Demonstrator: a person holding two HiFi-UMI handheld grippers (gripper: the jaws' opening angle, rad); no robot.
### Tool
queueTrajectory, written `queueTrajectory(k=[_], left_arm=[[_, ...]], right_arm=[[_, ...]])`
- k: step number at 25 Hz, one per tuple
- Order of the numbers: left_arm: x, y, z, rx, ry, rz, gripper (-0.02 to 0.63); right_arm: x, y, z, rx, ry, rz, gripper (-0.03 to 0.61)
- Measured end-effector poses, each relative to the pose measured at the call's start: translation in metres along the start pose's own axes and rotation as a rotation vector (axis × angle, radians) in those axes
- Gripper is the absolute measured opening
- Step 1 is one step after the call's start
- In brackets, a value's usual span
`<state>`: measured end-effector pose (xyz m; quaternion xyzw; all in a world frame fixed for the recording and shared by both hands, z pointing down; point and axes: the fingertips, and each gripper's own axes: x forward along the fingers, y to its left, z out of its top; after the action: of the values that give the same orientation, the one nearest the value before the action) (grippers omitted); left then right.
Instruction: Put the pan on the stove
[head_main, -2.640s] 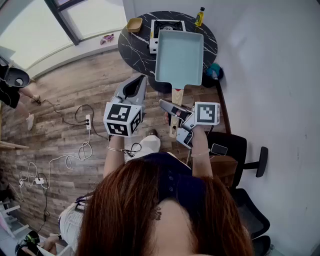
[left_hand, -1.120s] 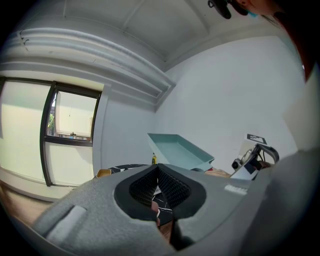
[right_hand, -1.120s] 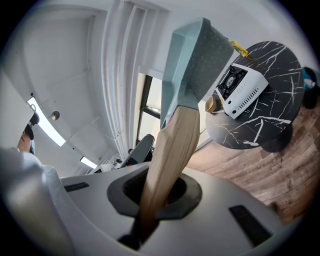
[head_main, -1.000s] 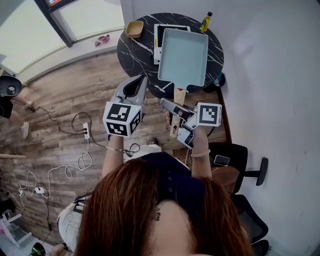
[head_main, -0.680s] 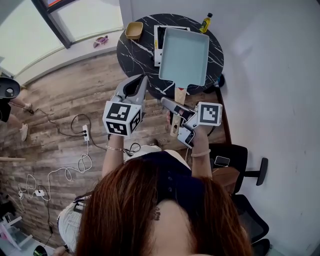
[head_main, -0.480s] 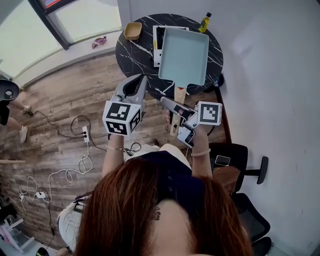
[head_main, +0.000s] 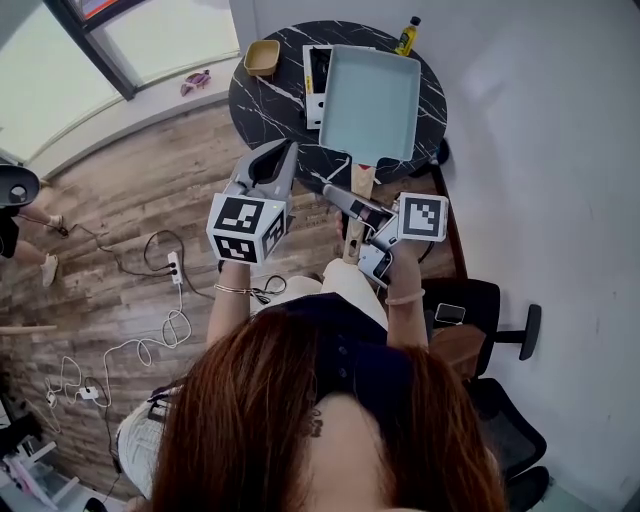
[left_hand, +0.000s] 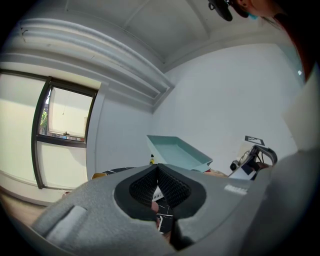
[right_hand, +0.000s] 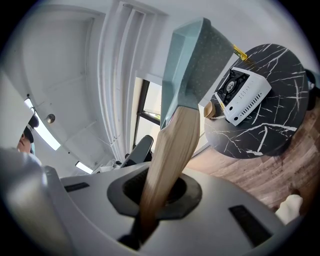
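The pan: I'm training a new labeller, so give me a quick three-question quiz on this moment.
1. Which part of the pan does the right tool clamp? A) the rim B) the wooden handle C) the underside
2. True or false: the left tool is shut with nothing in it.
3. Does the pan rest on the stove yet?

Key:
1. B.
2. True.
3. No: it is held in the air above the table, apart from the stove.
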<state>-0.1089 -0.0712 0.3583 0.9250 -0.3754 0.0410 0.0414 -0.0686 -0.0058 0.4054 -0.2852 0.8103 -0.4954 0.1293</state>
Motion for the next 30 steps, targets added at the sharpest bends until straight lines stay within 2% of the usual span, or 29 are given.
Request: queueTrajectory(k=[7, 30], left_arm=[[0.010, 0.001, 0.002, 0.000, -0.003, -0.014, 0.011], [0.069, 0.023, 0.011, 0.019, 0.005, 0.018, 0.011]], right_arm=[[0.003, -0.002, 0.010, -0.007, -0.002, 0.005, 0.028], [0.021, -0.033, 0.061, -0.003, 0.047, 0.029, 0.028]])
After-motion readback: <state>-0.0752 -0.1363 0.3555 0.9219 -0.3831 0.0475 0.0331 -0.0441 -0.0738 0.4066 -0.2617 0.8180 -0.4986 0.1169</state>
